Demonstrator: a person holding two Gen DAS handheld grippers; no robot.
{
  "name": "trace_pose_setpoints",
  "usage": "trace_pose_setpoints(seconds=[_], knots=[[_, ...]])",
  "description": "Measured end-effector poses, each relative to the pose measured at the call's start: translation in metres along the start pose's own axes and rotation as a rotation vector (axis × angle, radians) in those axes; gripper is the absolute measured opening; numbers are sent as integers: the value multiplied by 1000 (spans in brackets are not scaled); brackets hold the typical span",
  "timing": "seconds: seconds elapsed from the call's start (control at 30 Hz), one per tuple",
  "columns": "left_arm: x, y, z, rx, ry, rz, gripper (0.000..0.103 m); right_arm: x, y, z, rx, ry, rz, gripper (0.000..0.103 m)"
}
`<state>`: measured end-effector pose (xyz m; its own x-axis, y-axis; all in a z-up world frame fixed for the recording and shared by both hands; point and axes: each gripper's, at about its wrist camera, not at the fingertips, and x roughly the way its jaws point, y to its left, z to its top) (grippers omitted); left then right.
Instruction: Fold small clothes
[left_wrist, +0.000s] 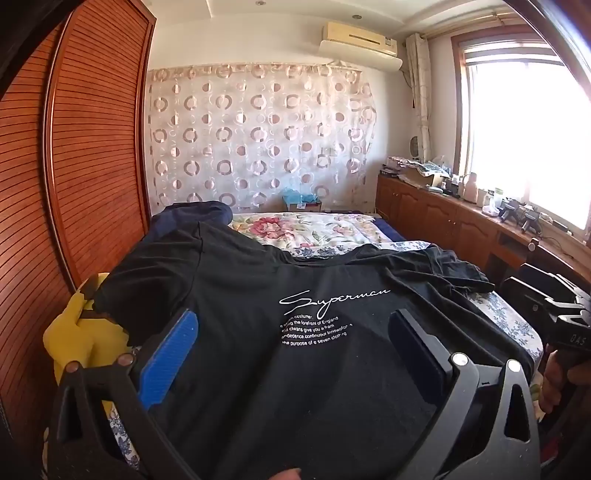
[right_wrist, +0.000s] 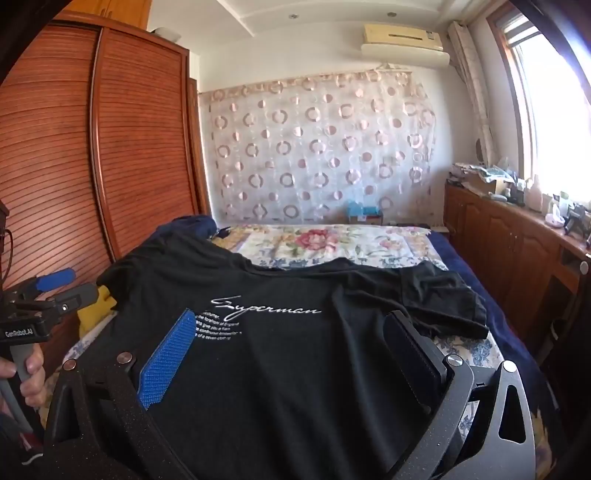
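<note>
A black tee (left_wrist: 303, 332) lies print-up across the near end of the bed (left_wrist: 332, 230), neckline toward 12 o'clock. Its left sleeve (left_wrist: 147, 266) reaches the bed's left edge, next to the wardrobe (left_wrist: 96, 155) and above a yellow item (left_wrist: 77, 332). The right sleeve (left_wrist: 450, 269) is rumpled at 2 o'clock, near the bed's right edge. The left gripper (left_wrist: 295, 339) hangs over the tee with jaws spread wide, holding nothing; the right gripper (right_wrist: 291, 343) is likewise released (blue pad on one finger). Beyond the collar the floral quilt (right_wrist: 332, 240) runs open to the curtain (right_wrist: 321, 147). A cabinet (right_wrist: 517, 240) lines the 3 o'clock side.
</note>
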<state>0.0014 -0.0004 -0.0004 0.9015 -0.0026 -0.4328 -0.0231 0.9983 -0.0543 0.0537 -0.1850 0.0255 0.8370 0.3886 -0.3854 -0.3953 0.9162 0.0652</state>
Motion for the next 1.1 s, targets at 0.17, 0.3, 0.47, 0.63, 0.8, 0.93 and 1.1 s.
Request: trace_pose_setpoints(seconds=[0.17,0.3,0.47,0.63,0.8,0.93,1.1], knots=[[3,0,1,5,8,-18,103,-1,-1,0,-6,-4,2,103],[3,6,-3,0,6,-3,103,-2,0,1,-14,-3,-3,103],[7,5,-3,2,5,-2,103,0,0,-1,-11,-2,-5,103],[3,2,-4,7,3,2,103,-3,0,3,-11,-6,-4,103],[3,1,-4,10,3,4,103,-3,-1,2,-9,-5,-2,103],[2,-1,-3,13,3,3,103,0,1,4,-9,-5,-4,103],[2,-3,-2,16,1,6,103,0,1,4,-8,-5,-2,103]])
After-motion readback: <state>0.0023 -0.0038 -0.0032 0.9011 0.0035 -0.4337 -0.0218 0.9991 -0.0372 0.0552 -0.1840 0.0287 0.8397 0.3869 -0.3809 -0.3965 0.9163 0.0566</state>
